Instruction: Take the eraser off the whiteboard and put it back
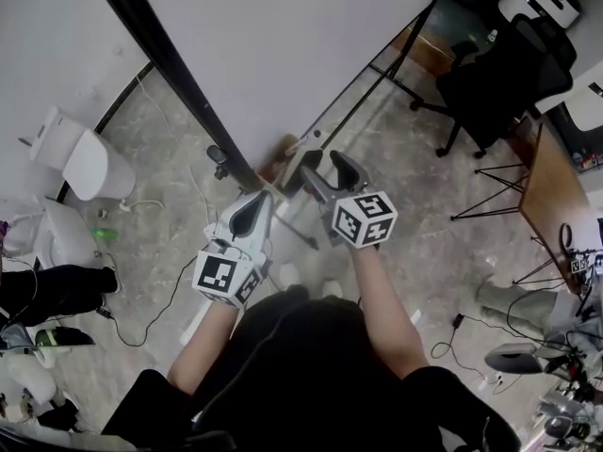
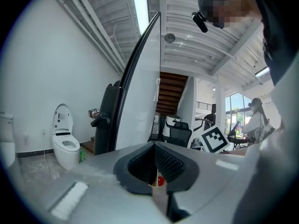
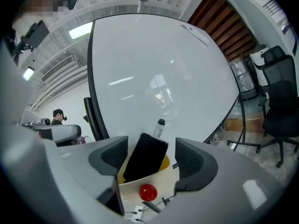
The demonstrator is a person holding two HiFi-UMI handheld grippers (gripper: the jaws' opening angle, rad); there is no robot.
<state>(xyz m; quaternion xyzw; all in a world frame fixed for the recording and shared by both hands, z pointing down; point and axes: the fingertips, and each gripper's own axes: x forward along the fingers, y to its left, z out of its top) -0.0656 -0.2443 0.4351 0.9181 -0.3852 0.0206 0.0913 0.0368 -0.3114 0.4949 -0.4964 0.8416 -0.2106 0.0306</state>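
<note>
A: Starting at the left of the whiteboard [image 3: 159, 78], what is the left gripper [image 2: 154, 154] doing?

B: Its ribbed black pads are pressed together with nothing between them. It sits off the board's dark left edge and looks idle.

A: And where is the eraser [image 3: 145, 157]?

B: It is low on the board's face, a flat black rectangle tilted with its top leaning right. A marker [image 3: 159, 127] with a dark cap stands just beyond its upper right corner.

A: Does the right gripper [image 3: 150, 148] have hold of it?

B: No. Its jaws stand wide apart, one on each side of the eraser, and neither pad presses on it.

A: How would it likely handle?

B: It is probably very light, with a stiff body and a soft, matte, felt-like face that gives a little. The board is glossy and smooth, so the eraser could slide if nudged. It may cling to the board and need a small pull to come free.

A: Where is the best place to grip it?

B: Probably across the narrow width, pads on the two long edges near the middle, squeezed squarely so that it does not twist.
</note>
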